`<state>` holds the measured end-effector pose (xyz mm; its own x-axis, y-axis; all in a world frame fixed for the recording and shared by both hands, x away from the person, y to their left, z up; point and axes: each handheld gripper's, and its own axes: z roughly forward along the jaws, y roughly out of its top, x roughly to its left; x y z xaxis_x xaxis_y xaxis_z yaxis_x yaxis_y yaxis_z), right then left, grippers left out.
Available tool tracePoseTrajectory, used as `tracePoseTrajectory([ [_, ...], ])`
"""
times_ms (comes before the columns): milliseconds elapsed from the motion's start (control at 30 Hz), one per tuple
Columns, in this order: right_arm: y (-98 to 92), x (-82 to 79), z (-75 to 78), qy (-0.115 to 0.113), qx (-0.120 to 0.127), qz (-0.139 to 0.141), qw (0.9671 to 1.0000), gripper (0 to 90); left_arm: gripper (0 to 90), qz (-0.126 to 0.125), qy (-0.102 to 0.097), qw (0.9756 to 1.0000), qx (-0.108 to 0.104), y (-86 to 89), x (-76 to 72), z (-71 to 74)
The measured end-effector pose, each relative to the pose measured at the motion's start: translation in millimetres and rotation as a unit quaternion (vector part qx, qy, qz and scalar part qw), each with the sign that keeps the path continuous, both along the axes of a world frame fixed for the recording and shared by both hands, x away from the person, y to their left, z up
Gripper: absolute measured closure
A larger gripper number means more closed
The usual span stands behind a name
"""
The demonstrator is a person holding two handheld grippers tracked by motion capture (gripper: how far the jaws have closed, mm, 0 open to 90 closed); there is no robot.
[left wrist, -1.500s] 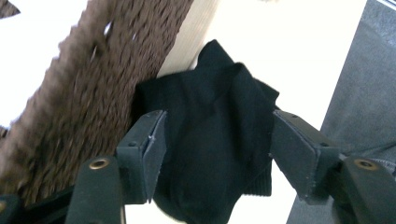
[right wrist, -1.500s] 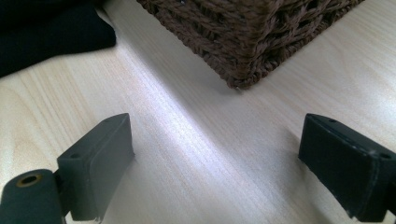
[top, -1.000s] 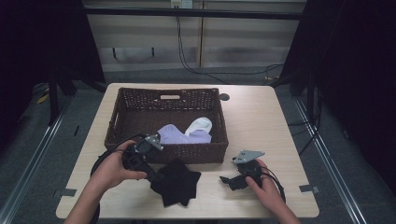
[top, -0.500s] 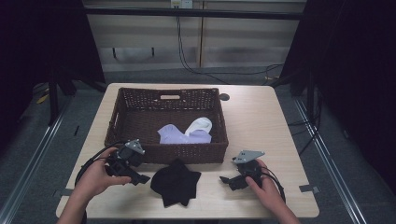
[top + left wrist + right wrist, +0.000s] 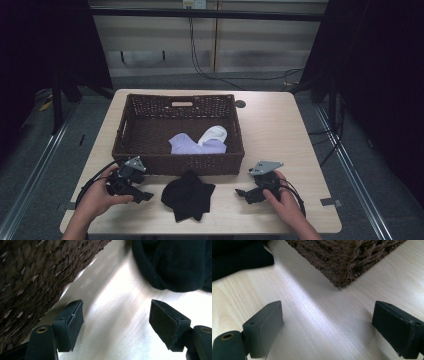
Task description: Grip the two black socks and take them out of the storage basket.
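A crumpled black cloth [image 5: 188, 196] lies on the table just in front of the brown wicker basket [image 5: 150, 162]. Inside the basket rest a lavender cloth [image 5: 190, 144] and a white one [image 5: 213, 134]. My left gripper [image 5: 145, 196] sits low at the table's front left, open and empty, its jaws pointing right toward the black cloth [image 5: 175, 265], a short gap away. The right gripper [image 5: 241, 193] rests open on the table to the cloth's right, nothing between its jaws, pointing left at the basket corner [image 5: 342, 270] and the cloth's edge [image 5: 239, 257].
The light wooden table [image 5: 280, 130] has bare room to the right of the basket. A small dark round hole [image 5: 240, 104] sits near the back. Cables trail from both grippers. Dark curtains and floor rails flank the table.
My left gripper has moved left and down, from over the black cloth near the basket's front wall to the table's front left. The black cloth stays on the table. The right gripper stays put.
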<state>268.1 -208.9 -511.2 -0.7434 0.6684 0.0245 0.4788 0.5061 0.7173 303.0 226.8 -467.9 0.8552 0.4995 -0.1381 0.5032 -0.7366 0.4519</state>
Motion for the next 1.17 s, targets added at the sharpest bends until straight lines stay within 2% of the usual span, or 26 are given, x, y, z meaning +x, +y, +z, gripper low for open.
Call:
tracePoseTrajectory([
  [167, 0.0, 0.0, 0.1, 0.0, 0.0, 0.0, 1.0, 9.2, 25.6, -0.003, -0.019, 0.9998, 0.0, 2.5, -0.9, -12.1],
  [233, 0.0, 0.0, 0.0, 0.0, 0.0, 0.0, 1.0, 9.2, 23.3, -0.011, -0.039, 0.9991, -0.007, 2.2, -2.5, -14.9],
  [267, 0.0, 0.0, 0.0, 0.0, 0.0, 0.0, 1.0, 9.2, 23.3, -0.02, -0.047, 0.9987, -0.004, 2.6, -2.5, -15.4],
  [333, 0.0, 0.0, 0.0, 0.0, 0.0, 0.0, 1.0, 9.2, 21.9, -0.022, -0.063, 0.9977, -0.012, 1.5, -4.2, -18.6],
  [367, 0.0, 0.0, 0.0, 0.0, 0.0, 0.0, 1.0, 9.2, 20.3, -0.022, -0.063, 0.9977, -0.012, 1.5, -4.2, -18.6],
  [433, 0.0, -0.1, 0.0, 0.0, 0.0, 0.0, 1.0, 9.2, 19.2, -0.024, -0.07, 0.9969, -0.025, 1.4, -4.5, -21.2],
  [533, 0.0, -0.4, -0.1, -0.001, 0.001, 0.0, 1.0, 9.2, 15.0, -0.025, -0.087, 0.9944, -0.055, 5.7, -5.8, -27.2],
  [600, 0.0, -0.5, -0.1, -0.001, 0.0, 0.0, 1.0, 9.2, 14.4, -0.023, -0.095, 0.993, -0.067, 7.8, -6.6, -29.4],
  [667, 0.0, -0.6, -0.1, -0.001, 0.0, 0.0, 1.0, 9.2, 13.4, -0.024, -0.096, 0.9926, -0.07, 9.0, -6.9, -30.1],
  [733, -0.1, -0.6, 0.0, -0.001, 0.0, 0.001, 1.0, 9.2, 12.5, -0.025, -0.107, 0.9897, -0.092, 12.6, -7.4, -34.3],
  [833, -0.1, -0.6, 0.0, -0.001, 0.0, 0.001, 1.0, 9.2, 12.3, -0.025, -0.11, 0.9888, -0.097, 14.0, -7.8, -35.3],
  [867, -0.1, -0.6, -0.1, -0.001, 0.0, 0.0, 1.0, 9.2, 12.2, -0.027, -0.114, 0.9876, -0.105, 15.2, -7.9, -36.7],
  [900, -0.1, -0.6, -0.1, -0.001, 0.0, 0.0, 1.0, 9.2, 12.1, -0.027, -0.114, 0.9876, -0.105, 15.2, -7.9, -36.7],
  [967, -0.1, -0.6, -0.1, -0.001, 0.0, 0.001, 1.0, 9.2, 12.0, -0.029, -0.122, 0.9854, -0.115, 18.2, -8.4, -39.0],
  [1033, -0.1, -0.6, -0.1, -0.001, 0.0, 0.001, 1.0, 9.2, 11.9, -0.028, -0.122, 0.9845, -0.122, 18.7, -8.8, -40.1],
  [1167, -0.1, -0.6, -0.1, -0.001, 0.0, 0.0, 1.0, 9.2, 11.8, -0.029, -0.123, 0.9846, -0.121, 18.5, -8.5, -40.1],
])
